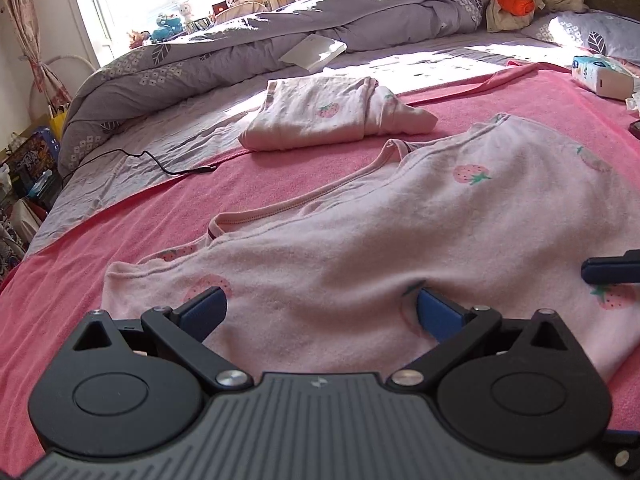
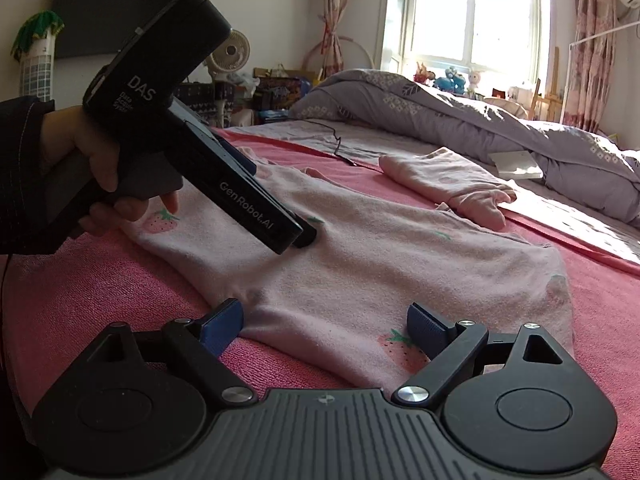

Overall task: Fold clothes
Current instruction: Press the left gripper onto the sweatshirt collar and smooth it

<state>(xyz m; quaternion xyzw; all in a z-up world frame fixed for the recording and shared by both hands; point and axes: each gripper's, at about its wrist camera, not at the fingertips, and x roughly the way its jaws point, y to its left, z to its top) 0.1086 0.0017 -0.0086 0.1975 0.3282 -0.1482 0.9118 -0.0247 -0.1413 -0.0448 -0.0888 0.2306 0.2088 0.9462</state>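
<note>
Left wrist view looks down the left gripper [image 1: 320, 308], whose blue fingers [image 1: 206, 308] stand wide apart over a pale pink strawberry-print garment [image 1: 400, 232] spread flat on a pink towel blanket [image 1: 120, 216] — nothing is pinched between them, and the cloth simply lies beneath and ahead. Beyond it, on the same blanket, sits a folded pink garment [image 1: 320, 120] of the same print, well apart from the spread one. A black cable [image 1: 160, 162] trails across the grey sheet near the blanket's far edge, a grey quilt [image 1: 240, 40] is bunched behind, and a tissue pack [image 1: 600, 76] lies at the far right. At the right border, a blue fingertip of the right gripper [image 1: 608, 270] pokes in above the cloth. Right wrist view shows the right gripper [image 2: 324, 324] with jaws likewise spread, straddling the near edge of the spread garment [image 2: 380, 256] without clamping it. A hand [image 2: 92, 160] in a dark sleeve holds the left gripper [image 2: 304, 236] — its tip points down at the garment's middle.
</note>
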